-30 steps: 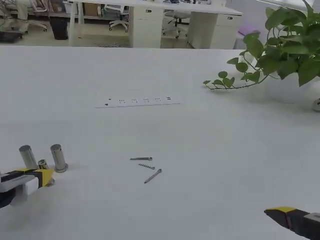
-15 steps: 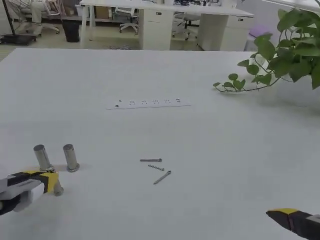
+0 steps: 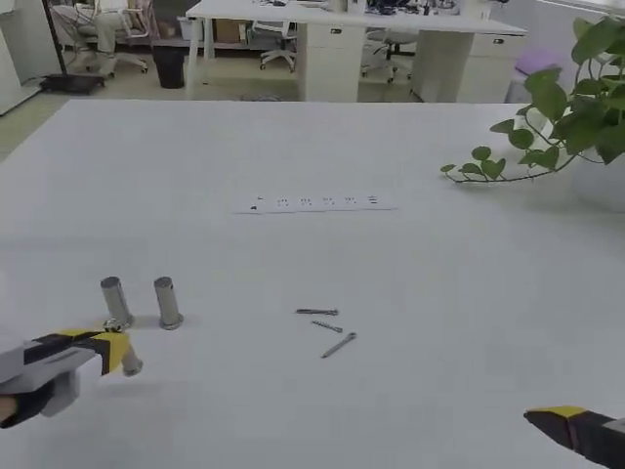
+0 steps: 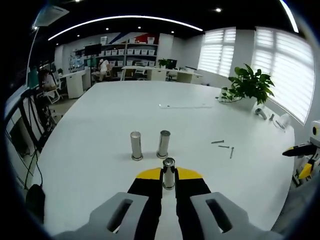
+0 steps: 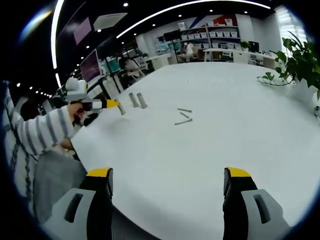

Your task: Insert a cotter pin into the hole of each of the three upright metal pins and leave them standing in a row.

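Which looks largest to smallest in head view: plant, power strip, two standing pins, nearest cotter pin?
1. plant, even cropped by the frame edge
2. power strip
3. left standing pin and right standing pin: alike, not ranked
4. nearest cotter pin

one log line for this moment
left gripper shut on metal pin | right gripper open | two pins upright | cotter pins loose on table

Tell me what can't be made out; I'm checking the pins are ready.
Holes in the two standing pins: too small, head and left gripper views.
Lower end of the held pin: hidden by the left gripper, left gripper view.
Right gripper: cut off by the head view's bottom right corner.
Cotter pins: too small to tell ends apart.
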